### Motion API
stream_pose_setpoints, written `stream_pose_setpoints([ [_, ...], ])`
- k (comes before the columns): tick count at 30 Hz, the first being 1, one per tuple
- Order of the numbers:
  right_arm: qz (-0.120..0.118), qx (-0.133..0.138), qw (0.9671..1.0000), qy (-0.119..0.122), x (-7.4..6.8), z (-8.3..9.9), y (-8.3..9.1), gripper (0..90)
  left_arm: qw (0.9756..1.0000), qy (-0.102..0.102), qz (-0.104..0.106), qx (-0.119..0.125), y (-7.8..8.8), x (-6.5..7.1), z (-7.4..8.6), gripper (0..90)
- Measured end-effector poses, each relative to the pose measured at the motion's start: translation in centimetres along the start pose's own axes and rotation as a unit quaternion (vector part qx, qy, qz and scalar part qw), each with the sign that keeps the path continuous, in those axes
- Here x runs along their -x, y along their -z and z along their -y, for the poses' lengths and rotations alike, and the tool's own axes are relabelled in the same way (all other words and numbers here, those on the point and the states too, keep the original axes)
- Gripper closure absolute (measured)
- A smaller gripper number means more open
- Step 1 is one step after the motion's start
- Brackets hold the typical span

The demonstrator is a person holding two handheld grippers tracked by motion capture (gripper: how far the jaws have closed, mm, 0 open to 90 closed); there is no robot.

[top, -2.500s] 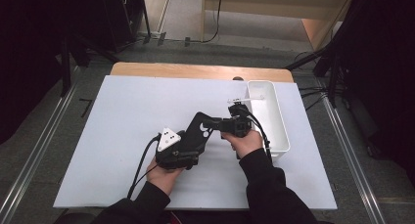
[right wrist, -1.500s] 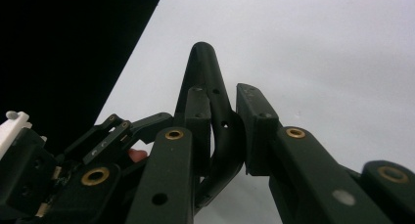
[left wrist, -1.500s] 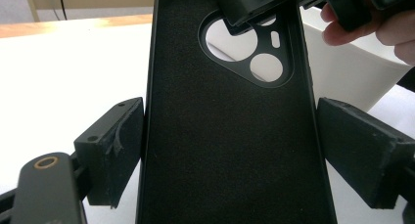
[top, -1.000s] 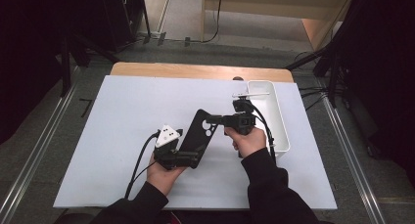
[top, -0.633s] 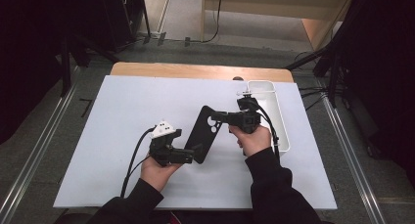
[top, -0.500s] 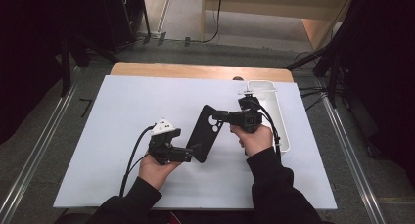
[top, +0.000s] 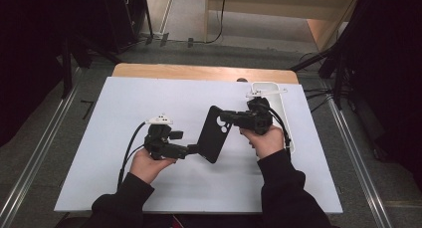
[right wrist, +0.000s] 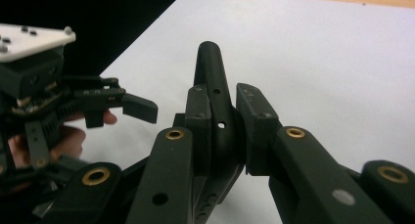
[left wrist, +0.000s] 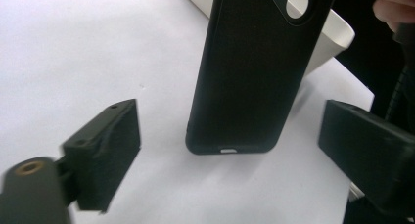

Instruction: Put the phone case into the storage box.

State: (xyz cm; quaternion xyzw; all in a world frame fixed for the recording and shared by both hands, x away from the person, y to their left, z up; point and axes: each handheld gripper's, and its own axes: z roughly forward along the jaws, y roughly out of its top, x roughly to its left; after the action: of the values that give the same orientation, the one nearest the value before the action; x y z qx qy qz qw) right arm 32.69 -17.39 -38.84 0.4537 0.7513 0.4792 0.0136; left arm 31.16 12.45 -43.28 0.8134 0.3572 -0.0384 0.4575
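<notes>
A black phone case [top: 213, 133] hangs tilted over the white table mat, camera cutouts at its upper end. My right gripper [top: 225, 122] is shut on its upper edge. In the right gripper view the pads [right wrist: 198, 119] squeeze the thin case [right wrist: 213, 82] edge-on. My left gripper [top: 193, 149] reaches toward the case's lower end from the left. In the left gripper view its jaws stand wide apart, and the case's bottom edge [left wrist: 254, 72] lies just ahead of the gap, untouched. Those jaws have just been closing a little, with nothing gripped.
A long white bin [top: 286, 108] stands at the mat's right side, behind my right hand. The white mat [top: 149, 98] covers the table, with a wooden strip [top: 199, 72] along the far edge. Dark stands and cables surround the table.
My left hand has pulled leftward and up, out from under the case. The right gripper has carried the case slightly right and tipped it more upright.
</notes>
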Motion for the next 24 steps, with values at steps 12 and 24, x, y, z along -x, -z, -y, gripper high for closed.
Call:
stream_pose_setpoints([
  [12,-0.033,-0.006,0.9968,0.073,-0.1,0.1,0.8,74.5,0.9982,-0.015,0.026,-0.052,1.2,-0.6,-0.9,13.5],
  [24,-0.073,-0.023,0.9872,0.140,-0.5,0.2,1.2,74.5,0.9962,-0.042,0.037,-0.066,2.1,-0.3,-1.5,17.2],
])
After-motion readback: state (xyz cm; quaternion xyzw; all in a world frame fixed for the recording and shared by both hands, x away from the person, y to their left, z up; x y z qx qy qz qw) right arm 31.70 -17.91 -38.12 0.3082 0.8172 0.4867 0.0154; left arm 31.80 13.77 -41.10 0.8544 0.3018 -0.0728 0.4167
